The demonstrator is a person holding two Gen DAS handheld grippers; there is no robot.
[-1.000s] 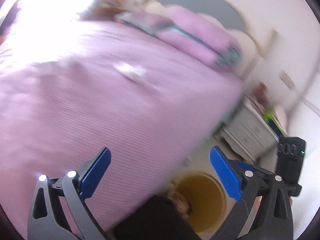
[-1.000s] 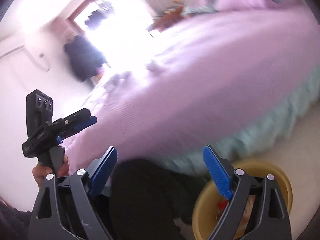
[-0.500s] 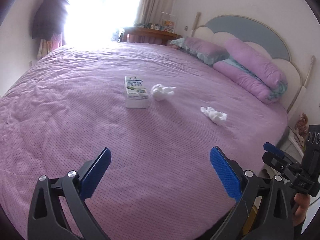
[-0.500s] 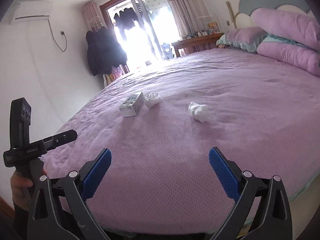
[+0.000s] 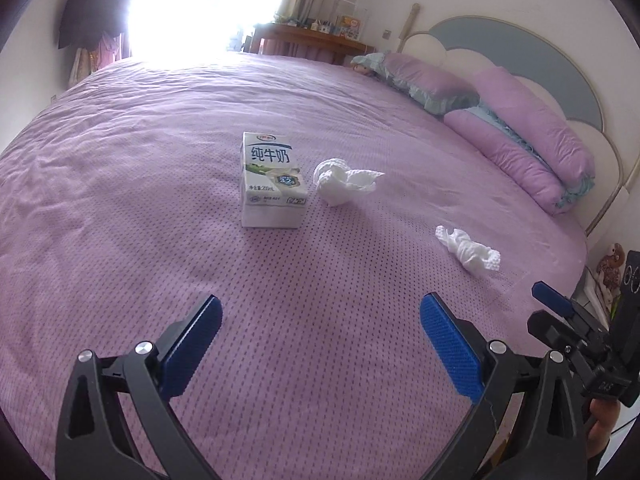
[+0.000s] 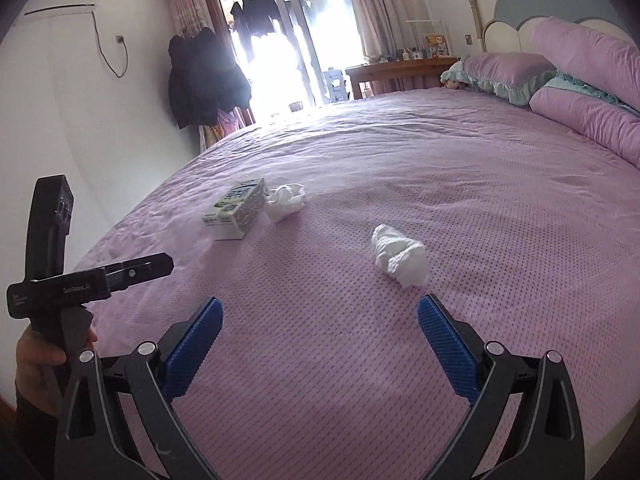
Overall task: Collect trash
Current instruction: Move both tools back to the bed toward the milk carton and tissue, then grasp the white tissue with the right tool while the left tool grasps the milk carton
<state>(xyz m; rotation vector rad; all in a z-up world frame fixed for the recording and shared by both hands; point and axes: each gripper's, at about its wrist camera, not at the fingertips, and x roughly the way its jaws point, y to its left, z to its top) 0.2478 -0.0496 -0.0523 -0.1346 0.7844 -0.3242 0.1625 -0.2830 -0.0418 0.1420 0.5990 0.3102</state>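
Item one: a milk carton (image 5: 273,181) lay flat on the purple bedspread (image 5: 120,200) near the bed's middle, printed face up, its long axis running away from your left tongs, top end toward the window.

Item two: a crumpled white tissue (image 5: 345,181) sat just beside the carton's right side; whether they touched could not be told.

Item three: a second tissue wad (image 6: 399,256), elongated, lay apart from those two, nearer your right tongs, its long axis slanting from far-left to near-right in the right wrist view.

Your left gripper (image 5: 320,344) was spread wide over bare bedspread, holding and touching nothing.

Your right gripper (image 6: 318,342) was likewise spread wide and unloaded, the second wad just beyond its right fingertip.
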